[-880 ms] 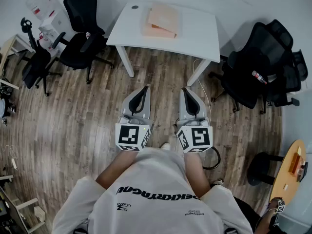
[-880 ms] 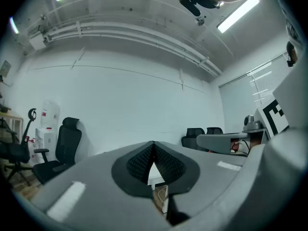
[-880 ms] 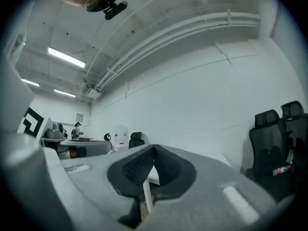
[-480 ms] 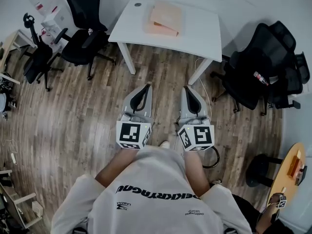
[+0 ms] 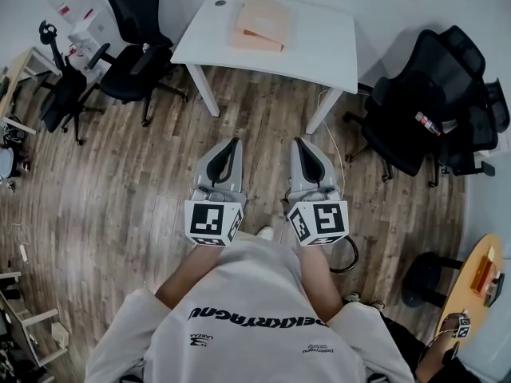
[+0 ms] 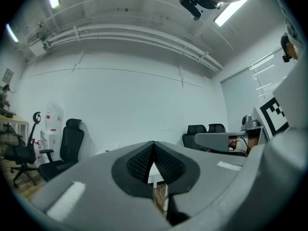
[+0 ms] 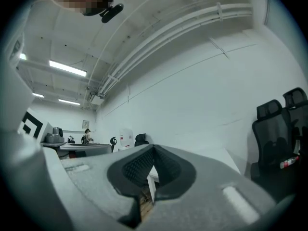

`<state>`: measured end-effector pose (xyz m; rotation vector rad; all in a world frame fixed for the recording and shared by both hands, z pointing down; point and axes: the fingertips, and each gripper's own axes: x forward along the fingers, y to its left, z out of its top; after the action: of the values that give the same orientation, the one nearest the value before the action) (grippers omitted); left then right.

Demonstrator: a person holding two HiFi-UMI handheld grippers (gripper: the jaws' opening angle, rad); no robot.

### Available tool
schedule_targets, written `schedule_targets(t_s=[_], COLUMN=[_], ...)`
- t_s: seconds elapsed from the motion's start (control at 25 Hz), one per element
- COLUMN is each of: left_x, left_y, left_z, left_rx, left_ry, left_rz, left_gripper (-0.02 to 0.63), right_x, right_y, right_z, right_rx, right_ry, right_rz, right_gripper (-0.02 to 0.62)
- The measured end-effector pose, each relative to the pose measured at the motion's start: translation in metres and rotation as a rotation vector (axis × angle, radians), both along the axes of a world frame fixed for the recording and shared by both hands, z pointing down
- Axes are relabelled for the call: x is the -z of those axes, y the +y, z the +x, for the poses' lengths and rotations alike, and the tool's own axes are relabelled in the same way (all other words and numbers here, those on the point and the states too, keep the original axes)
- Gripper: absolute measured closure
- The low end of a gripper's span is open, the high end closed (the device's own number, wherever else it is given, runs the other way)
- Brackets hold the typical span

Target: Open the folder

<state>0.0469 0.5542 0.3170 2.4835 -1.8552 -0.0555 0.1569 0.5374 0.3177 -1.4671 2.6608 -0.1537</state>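
While the person stands on the wooden floor (image 5: 120,198) facing the white table (image 5: 319,42), both grippers are held level and side by side in front of the torso.

Left gripper (image 5: 233,144): the jaws are closed together, tip against tip. The left gripper view shows the ribbed pads (image 6: 139,160) meeting along a single line with nothing between them.

Right gripper (image 5: 303,144): same condition. The jaws are together and nothing is gripped.

Each gripper carries its marker cube at the rear end, nearest the person: the left cube (image 5: 211,222) and the right cube (image 5: 319,223). Both sit just ahead of the grey shirt (image 5: 247,325).

Task item: the pale orange folder (image 5: 259,24) lies flat on the table, well ahead of both sets of tips and roughly in line with the gap between the two grippers. Neither gripper touches it. It appears closed.

Surroundings: a black office chair (image 5: 132,58) stands ahead and to the left of the left gripper. A group of black chairs (image 5: 423,110) stands to the right of the right gripper. A round wooden table (image 5: 471,286) lies behind and to the right of the right gripper, at the edge of the head view.
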Motion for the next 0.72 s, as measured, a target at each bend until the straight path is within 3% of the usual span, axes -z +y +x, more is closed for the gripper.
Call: schedule_targets(t_s=[0.32, 0.72], left_x=[-0.005, -0.020], left_y=[-0.009, -0.086], left_z=[0.016, -0.016], left_rx=[0.029, 0.051], left_ry=[-0.013, 0.016], left_rz=[-0.010, -0.005], left_gripper=[0.609, 0.609], right_x=[-0.001, -0.015], right_y=[-0.015, -0.093], right_z=[0.014, -0.022], right_rx=[0.031, 0.045], right_ry=[-0.004, 0.038], right_rz=[0.009, 0.013], right_gripper=[0.594, 0.594])
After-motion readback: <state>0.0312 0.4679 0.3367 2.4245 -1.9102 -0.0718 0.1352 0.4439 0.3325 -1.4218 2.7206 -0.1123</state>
